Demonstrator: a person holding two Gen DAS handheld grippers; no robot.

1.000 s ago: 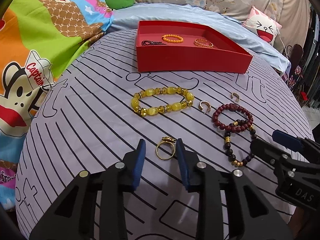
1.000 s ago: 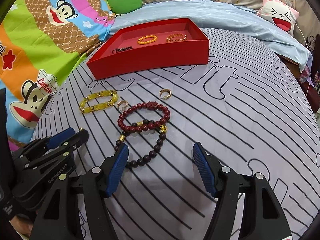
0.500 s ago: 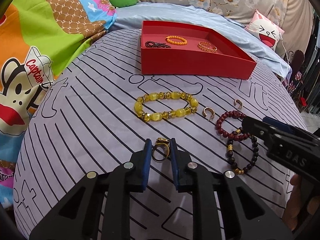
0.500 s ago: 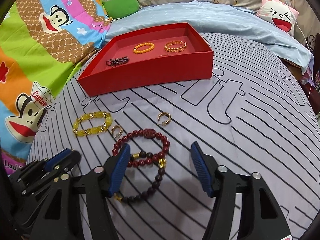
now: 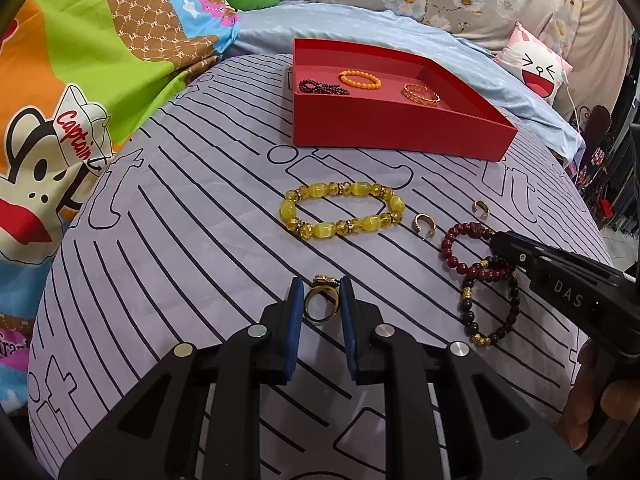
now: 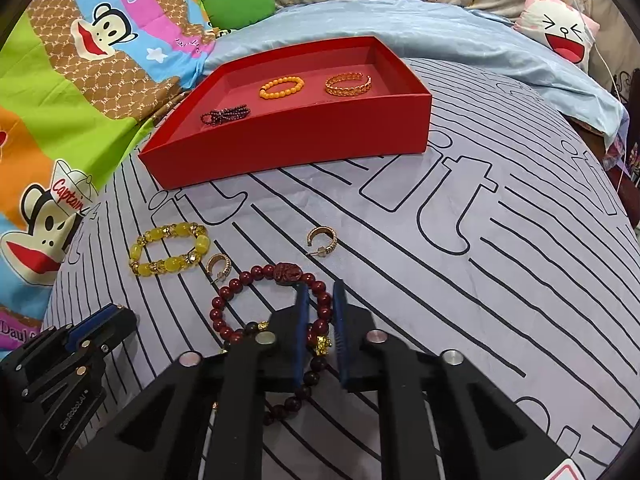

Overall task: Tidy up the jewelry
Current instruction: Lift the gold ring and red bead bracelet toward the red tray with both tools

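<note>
Gripping stage: left gripper (image 5: 320,300) narrowed onto gold ring (image 5: 321,307), right gripper (image 6: 320,312) narrowed around red bracelet (image 6: 276,300); next, lift both into red tray (image 6: 288,148).

Red tray (image 5: 400,132). Inside: orange bead bracelet (image 5: 359,79), gold chain bangle (image 5: 420,95), dark beaded strand (image 5: 323,87). Lilac sheet (image 5: 200,216) with black stripes and outlined letters. Yellow bead bracelet (image 5: 342,213) with gold spacers. Dark red bead bracelet (image 6: 272,300); black bead bracelet (image 5: 490,304) with gold accents. Gold ring (image 5: 321,305), gold earrings (image 6: 322,240). Blue pads (image 5: 295,332) on black clamps. Bright cartoon-monkey blanket (image 5: 80,80); pale blue cloth (image 6: 440,36).
</note>
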